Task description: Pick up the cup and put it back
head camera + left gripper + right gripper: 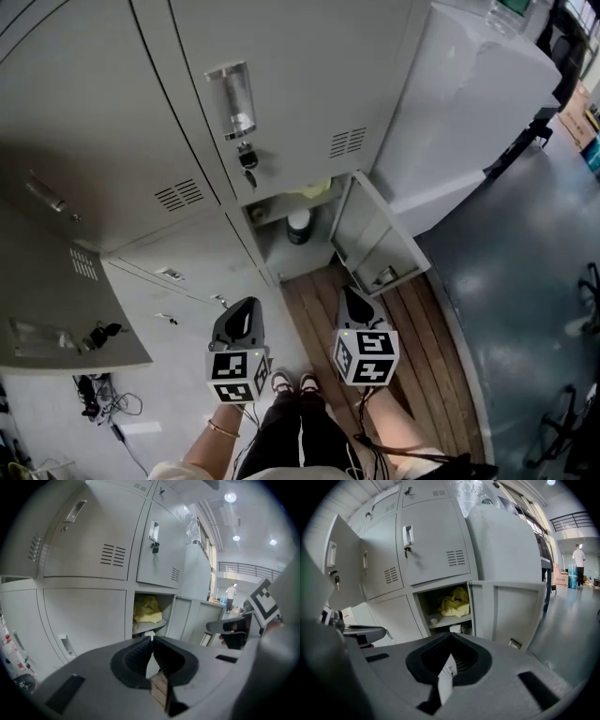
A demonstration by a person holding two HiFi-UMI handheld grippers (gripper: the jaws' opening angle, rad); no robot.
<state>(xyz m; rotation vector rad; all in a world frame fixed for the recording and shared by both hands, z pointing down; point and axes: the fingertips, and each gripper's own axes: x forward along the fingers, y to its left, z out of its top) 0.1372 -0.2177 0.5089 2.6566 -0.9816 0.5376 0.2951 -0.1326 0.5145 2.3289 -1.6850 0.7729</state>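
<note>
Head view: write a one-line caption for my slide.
Left gripper and right gripper, both shut and empty, point at the open locker holding the cup.

The left hand-held gripper [244, 311] and the right hand-held gripper [353, 300] sit side by side, tilted downward, each with its jaws together.

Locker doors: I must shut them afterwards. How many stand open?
2: the right door, swung out beside the compartment holding the cup; the left door, with keys at its lock. More may lie out of view.
</note>
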